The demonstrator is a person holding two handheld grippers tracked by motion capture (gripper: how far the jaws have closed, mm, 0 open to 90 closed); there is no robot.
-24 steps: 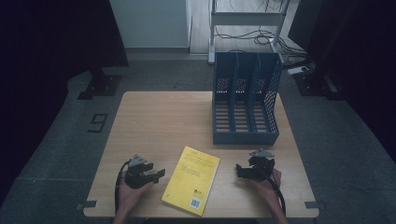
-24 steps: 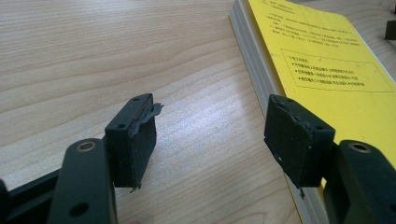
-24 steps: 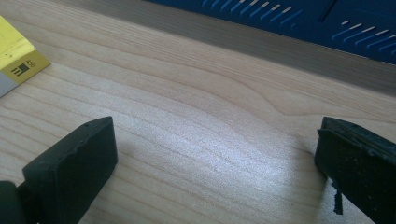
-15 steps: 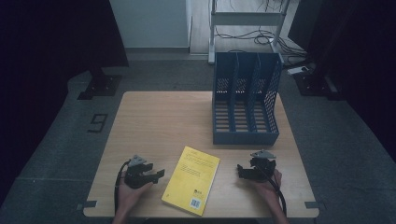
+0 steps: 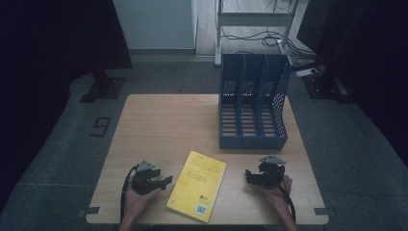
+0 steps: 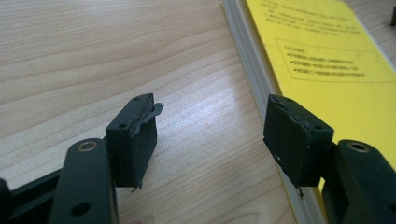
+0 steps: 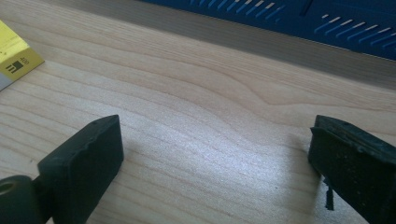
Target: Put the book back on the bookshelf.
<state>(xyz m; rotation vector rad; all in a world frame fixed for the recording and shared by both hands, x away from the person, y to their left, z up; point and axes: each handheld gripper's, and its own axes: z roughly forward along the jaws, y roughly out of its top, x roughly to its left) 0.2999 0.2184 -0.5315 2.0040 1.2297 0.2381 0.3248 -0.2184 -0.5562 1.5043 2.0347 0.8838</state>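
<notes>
From above, the yellow book (image 5: 197,186) lies flat near the counter's (image 5: 163,125) near edge, between the left tool (image 5: 166,181) and the right tool (image 5: 248,173), touching neither. The left gripper view has its jaws wide over bare wood, the book just beside one. The right gripper view shows jaws wide and empty, with the blue file rack (image 7: 299,18) along the far side.

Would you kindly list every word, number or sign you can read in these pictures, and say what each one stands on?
"9": a large dark numeral on the grey floor left of the table.
"400": small print beside a dark square mark on the yellow book, seen in the right gripper view.
Cover text and boxed lines on the book: too small and blurred to read.
Barcode on the book: not readable.
</notes>
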